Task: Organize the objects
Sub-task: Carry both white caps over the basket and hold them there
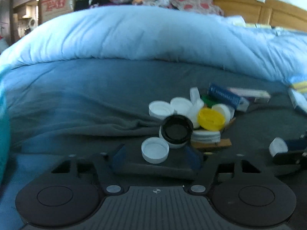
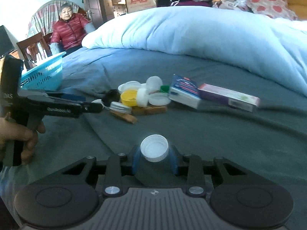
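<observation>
A pile of bottle caps lies on the grey bedsheet [image 1: 76, 103]: several white ones, a yellow cap [image 1: 211, 118], a black-rimmed lid [image 1: 176, 130] and wooden clothespins [image 1: 213, 144]. My left gripper [image 1: 156, 156] stands open at the near edge of the pile. A white cap [image 1: 155, 152] lies between its fingers, and the pads stay clear of it on both sides. My right gripper [image 2: 154, 160] is shut on another white cap [image 2: 154, 150], held mouth-up above the sheet, to the right of the pile. In the right wrist view the left gripper [image 2: 97, 106] reaches into the pile from the left.
A blue box [image 2: 184, 92] and a purple box [image 2: 228, 95] lie just right of the pile. A turquoise basket [image 2: 44, 72] stands at the bed's left edge. A light blue duvet [image 2: 191, 30] is heaped behind. A person in a red jacket [image 2: 69, 32] sits beyond the bed.
</observation>
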Available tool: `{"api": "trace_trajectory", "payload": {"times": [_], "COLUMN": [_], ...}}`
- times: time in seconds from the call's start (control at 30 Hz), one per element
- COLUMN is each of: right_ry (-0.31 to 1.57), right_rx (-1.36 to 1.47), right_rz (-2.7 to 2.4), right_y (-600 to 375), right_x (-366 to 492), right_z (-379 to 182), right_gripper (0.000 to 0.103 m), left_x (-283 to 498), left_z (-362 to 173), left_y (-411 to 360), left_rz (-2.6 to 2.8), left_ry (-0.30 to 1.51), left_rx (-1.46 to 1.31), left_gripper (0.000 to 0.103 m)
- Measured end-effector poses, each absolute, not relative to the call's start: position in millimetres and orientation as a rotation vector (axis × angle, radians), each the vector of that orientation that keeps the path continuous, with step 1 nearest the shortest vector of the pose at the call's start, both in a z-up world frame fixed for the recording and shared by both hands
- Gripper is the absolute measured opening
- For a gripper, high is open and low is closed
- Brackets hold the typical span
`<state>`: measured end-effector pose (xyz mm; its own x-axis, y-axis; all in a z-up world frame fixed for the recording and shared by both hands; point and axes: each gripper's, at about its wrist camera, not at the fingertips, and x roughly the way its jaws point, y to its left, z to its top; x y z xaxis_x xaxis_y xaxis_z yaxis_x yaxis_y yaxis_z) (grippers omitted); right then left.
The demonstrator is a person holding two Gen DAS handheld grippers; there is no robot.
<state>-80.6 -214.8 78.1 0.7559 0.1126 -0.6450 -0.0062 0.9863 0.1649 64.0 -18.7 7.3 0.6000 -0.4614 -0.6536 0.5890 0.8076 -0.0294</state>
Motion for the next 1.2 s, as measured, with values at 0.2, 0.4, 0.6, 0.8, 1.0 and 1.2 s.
{"api": "trace_trajectory", "payload": {"times": [0.2,0.4,0.6,0.8,1.0,1.2], "right_ry": [0.687,0.61,0.483,0.403,0.366,0.38], "right_rx": [0.157,0.131,0.085,0.056,-0.037,-0.072], "right_rz": [0.077,0.107,0.192,0.298,0.416,0.514], "right_y": [-214.6,-203.9,-176.2,-129.6,-62.0,1.8], "right_x": [-79.7,-77.1,-59.1,-29.3,2.6,34.3], "right_z": [85.7,129.2,201.1,273.0,331.1,375.1], "right_gripper": [0.035,0.035,0.035,0.035,0.035,0.035], "left_x": [61.4,47.8,43.3,42.8,47.7,45.6], "left_z": [12.0,79.3,167.2,222.3,253.7,264.0], "left_y": [-18.9,0.4,48.0,109.8,159.3,209.3], "left_rz": [-0.566,-0.438,-0.213,-0.066,0.011,0.055], "left_ry": [0.69,0.608,0.493,0.427,0.409,0.416], "left_rx": [0.194,0.147,0.154,0.118,0.071,0.018], "left_gripper": [0.032,0.032,0.032,0.032,0.032,0.032]}}
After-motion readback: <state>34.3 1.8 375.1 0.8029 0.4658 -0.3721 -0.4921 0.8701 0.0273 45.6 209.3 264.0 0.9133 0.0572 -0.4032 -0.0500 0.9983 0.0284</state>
